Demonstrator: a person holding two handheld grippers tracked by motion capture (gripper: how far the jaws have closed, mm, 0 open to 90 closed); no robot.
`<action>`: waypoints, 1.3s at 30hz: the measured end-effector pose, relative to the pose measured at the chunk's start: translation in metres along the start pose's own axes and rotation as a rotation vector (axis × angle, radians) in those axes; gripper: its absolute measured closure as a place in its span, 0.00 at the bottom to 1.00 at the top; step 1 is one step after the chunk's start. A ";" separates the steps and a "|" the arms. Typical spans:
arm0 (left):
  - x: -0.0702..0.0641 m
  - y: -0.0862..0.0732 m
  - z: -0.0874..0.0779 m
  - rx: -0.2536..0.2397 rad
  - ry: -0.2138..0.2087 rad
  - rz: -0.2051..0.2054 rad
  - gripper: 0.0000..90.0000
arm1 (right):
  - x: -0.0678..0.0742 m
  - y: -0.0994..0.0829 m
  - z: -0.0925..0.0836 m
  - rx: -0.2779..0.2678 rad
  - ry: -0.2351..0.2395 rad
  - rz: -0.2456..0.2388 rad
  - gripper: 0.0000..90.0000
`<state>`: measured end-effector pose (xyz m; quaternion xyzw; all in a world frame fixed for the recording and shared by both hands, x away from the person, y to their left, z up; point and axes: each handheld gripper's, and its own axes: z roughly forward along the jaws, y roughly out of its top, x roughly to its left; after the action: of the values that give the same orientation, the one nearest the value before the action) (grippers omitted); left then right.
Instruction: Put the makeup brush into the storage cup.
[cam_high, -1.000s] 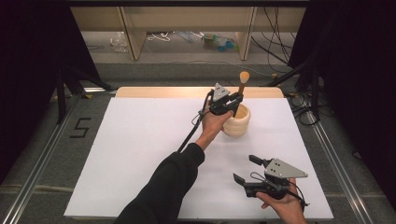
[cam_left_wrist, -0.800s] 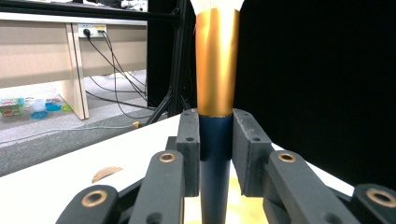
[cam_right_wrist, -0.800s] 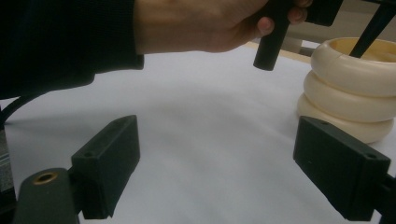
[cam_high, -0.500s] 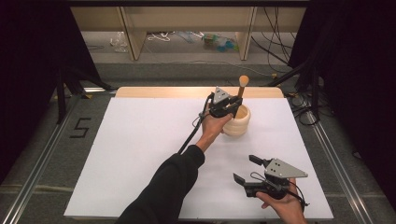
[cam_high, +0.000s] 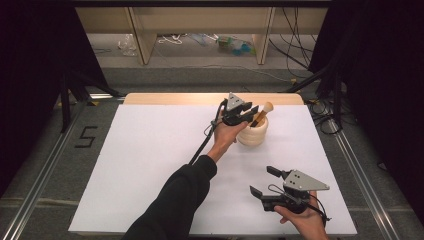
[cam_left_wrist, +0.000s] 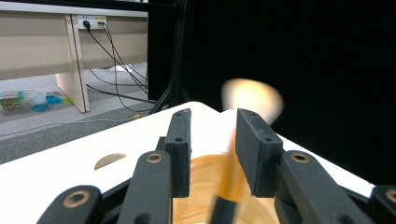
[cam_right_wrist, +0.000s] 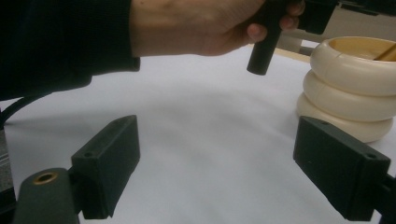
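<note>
Left gripper (cam_high: 248, 115) jaws close around pestle (cam_high: 262, 114) in mortar (cam_high: 253, 134), grip unclear; right gripper (cam_high: 264, 182) idle, wide open, empty; I judge mid-task.

A wooden pestle (cam_high: 261, 116) leans tilted inside the ribbed cream mortar (cam_high: 253, 134).

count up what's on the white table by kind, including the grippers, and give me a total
Grippers: 2, the left gripper at the bowl and the right gripper near the front edge.
Ribbed cream bowls: 1, the bowl.
Wooden sticks with a rounded tip: 1, the stick leaning in the bowl.
Total: 4
</note>
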<state>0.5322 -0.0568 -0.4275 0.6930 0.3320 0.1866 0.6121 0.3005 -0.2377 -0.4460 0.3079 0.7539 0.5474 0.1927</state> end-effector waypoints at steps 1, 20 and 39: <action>0.001 0.001 -0.002 0.002 -0.002 0.000 0.72 | -0.001 0.000 0.000 -0.009 -0.010 -0.019 0.17; 0.019 0.010 -0.027 0.058 -0.018 0.001 0.62 | -0.001 0.000 0.001 0.002 -0.019 -0.026 0.17; 0.020 0.023 -0.051 0.077 -0.053 0.004 0.44 | -0.002 0.000 0.000 0.008 -0.023 -0.024 0.17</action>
<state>0.5176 -0.0070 -0.3991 0.7215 0.3210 0.1564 0.5933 0.3024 -0.2388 -0.4458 0.3058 0.7577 0.5382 0.2068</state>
